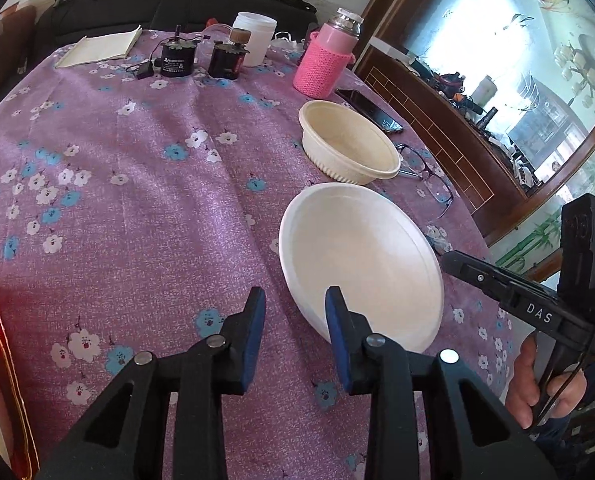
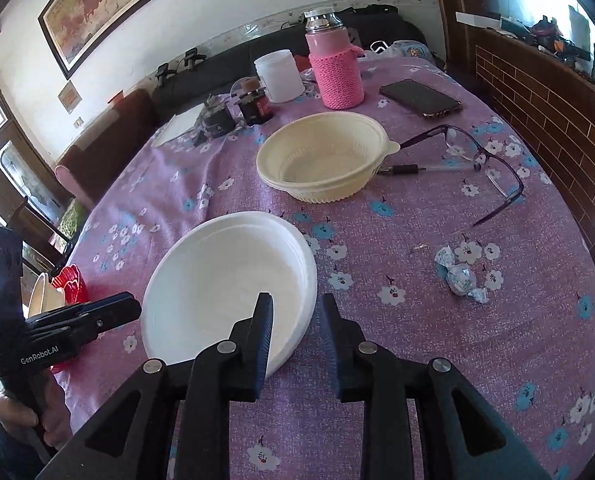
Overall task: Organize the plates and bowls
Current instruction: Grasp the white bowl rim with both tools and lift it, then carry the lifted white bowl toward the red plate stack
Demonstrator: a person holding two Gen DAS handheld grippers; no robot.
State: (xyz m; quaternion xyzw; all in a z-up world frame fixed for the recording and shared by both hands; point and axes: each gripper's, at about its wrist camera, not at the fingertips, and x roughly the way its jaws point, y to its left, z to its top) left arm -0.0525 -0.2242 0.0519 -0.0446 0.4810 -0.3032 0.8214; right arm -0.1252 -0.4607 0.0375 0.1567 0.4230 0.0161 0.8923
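A stack of white foam plates (image 1: 361,256) (image 2: 225,284) lies on the purple flowered tablecloth (image 1: 137,200). My left gripper (image 1: 295,306) straddles the plates' near left rim, one blue pad over the inside and one outside. The jaws stand apart and do not press, so it is open. My right gripper (image 2: 297,314) straddles the opposite rim the same way, also open. Each gripper shows side-on in the other's view, the right gripper (image 1: 449,261) and the left gripper (image 2: 135,307). Cream bowls (image 1: 349,146) (image 2: 321,160), nested together, stand beyond the plates.
A pink knit-covered bottle (image 2: 337,64), phone (image 2: 419,98), glasses (image 2: 477,160), pen (image 2: 417,169) and candy wrapper (image 2: 459,276) lie to the right. A white jar (image 1: 255,38), dark bottles (image 1: 177,58) and a notepad (image 1: 101,46) stand at the back. A red dish (image 2: 71,284) is at the left edge.
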